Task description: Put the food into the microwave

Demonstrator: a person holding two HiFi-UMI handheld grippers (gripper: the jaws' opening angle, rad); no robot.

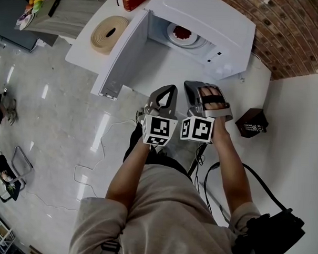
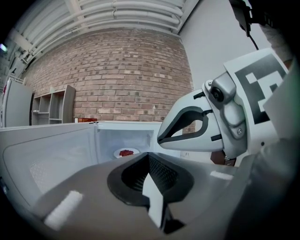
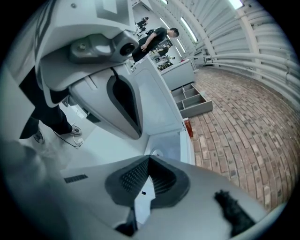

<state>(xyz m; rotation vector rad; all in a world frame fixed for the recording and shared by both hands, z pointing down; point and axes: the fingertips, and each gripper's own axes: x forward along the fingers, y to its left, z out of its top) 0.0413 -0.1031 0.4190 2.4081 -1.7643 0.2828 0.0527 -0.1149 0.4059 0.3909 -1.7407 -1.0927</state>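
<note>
Food (image 1: pixel 183 33) was seen on its plate inside the microwave (image 1: pixel 234 35) | door (image 1: pixel 125 51) open, closing judged outstanding | left tool (image 1: pixel 170 89) and right tool (image 1: pixel 194 84) both closed, empty, held side by side short of the door.

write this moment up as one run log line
food: plate of red food inside microwave | door: open | left gripper: shut, empty | right gripper: shut, empty
</note>
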